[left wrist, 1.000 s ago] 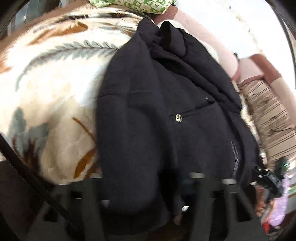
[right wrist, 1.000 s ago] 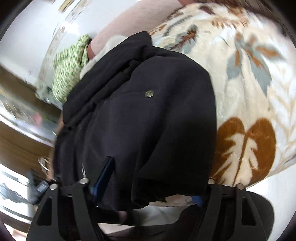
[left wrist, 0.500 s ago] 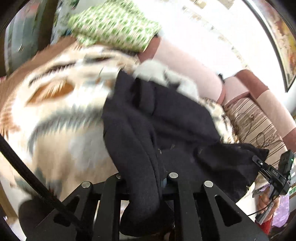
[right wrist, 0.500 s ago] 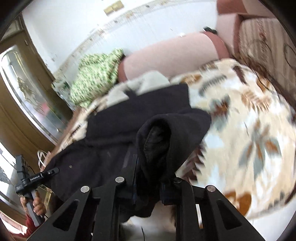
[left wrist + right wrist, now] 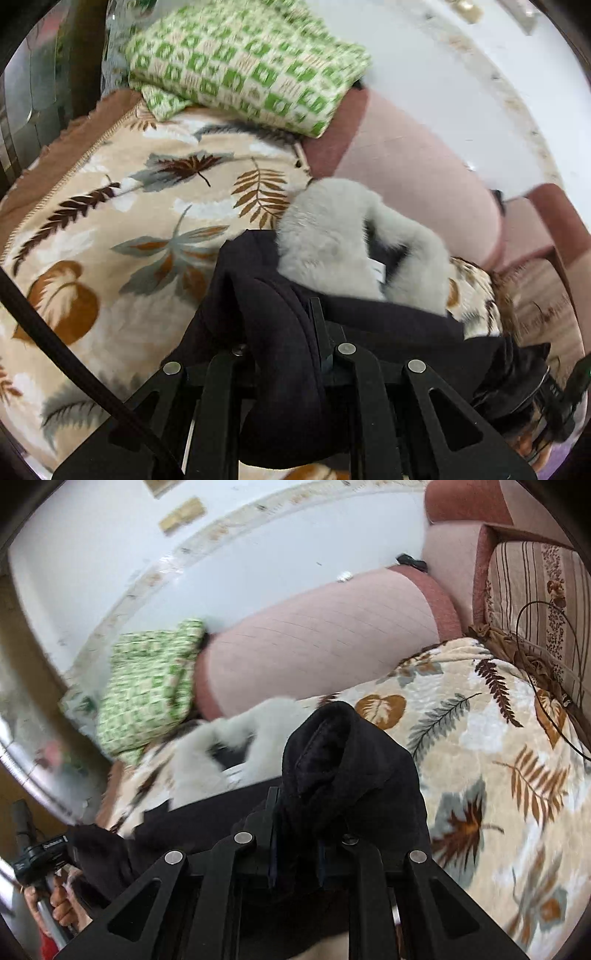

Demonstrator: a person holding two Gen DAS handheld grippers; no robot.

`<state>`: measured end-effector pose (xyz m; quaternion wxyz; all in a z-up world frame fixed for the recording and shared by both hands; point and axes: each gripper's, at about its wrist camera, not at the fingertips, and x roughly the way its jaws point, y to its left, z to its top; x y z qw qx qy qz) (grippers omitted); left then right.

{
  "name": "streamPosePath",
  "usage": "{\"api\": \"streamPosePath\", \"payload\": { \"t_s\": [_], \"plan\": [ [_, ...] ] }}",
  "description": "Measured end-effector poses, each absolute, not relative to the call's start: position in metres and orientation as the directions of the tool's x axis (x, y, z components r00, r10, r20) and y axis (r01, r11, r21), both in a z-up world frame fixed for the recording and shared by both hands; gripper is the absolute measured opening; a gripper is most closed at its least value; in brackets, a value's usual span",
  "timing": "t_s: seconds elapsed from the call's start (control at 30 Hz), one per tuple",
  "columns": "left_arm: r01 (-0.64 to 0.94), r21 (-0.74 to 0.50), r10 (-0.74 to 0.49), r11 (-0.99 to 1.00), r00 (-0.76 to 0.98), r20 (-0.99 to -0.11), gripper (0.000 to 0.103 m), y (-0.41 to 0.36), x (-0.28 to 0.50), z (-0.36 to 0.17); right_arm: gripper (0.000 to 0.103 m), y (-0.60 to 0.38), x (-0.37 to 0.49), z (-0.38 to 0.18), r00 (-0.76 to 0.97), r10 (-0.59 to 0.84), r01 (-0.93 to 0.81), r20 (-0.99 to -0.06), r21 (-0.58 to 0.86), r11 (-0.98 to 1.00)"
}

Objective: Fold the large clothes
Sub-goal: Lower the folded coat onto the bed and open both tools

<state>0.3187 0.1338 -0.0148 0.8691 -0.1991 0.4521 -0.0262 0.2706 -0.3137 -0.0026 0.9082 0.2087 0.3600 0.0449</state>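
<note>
A dark navy coat (image 5: 273,314) with a pale grey fur collar (image 5: 332,243) lies on a leaf-patterned blanket (image 5: 122,229). My left gripper (image 5: 280,354) is shut on a thick bunch of the coat's near edge, lifted off the blanket. My right gripper (image 5: 295,834) is shut on another bunch of the same coat (image 5: 340,760); the fur collar (image 5: 236,746) shows beyond it. The coat stretches between the two grippers. The fingertips are buried in cloth.
A green checked cushion (image 5: 243,62) lies at the blanket's far end, also in the right wrist view (image 5: 147,679). A pink sofa back (image 5: 317,635) stands behind, with a striped cushion (image 5: 532,579) at right. A thin cable (image 5: 546,686) runs across the blanket.
Both grippers closed on the coat's near edge and lifted it up and toward the far end. The coat front that lay flat is now bunched and the fur collar has come into view.
</note>
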Motion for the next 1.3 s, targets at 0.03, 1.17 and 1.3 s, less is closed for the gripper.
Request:
{"api": "streamPosePath", "payload": {
  "t_s": [0.03, 1.17, 1.3],
  "plan": [
    [-0.149, -0.367, -0.220, 0.918, 0.578, -0.786, 0.014, 0.133, 0.332, -0.022, 0.016, -0.315, 0.280, -0.009, 0.730, 0.226, 0.078, -0.645, 0.408, 0.910],
    [-0.222, -0.416, -0.227, 0.882, 0.572, -0.788, 0.061, 0.146, 0.419, -0.057, 0.040, -0.324, 0.425, -0.104, 0.620, 0.179, 0.246, -0.764, 0.405, 0.880],
    [-0.262, -0.382, -0.123, 0.886, 0.663, -0.739, 0.073, 0.170, 0.387, -0.014, 0.086, -0.331, 0.405, -0.061, 0.697, 0.079, 0.260, -0.713, 0.353, 0.899]
  ]
}}
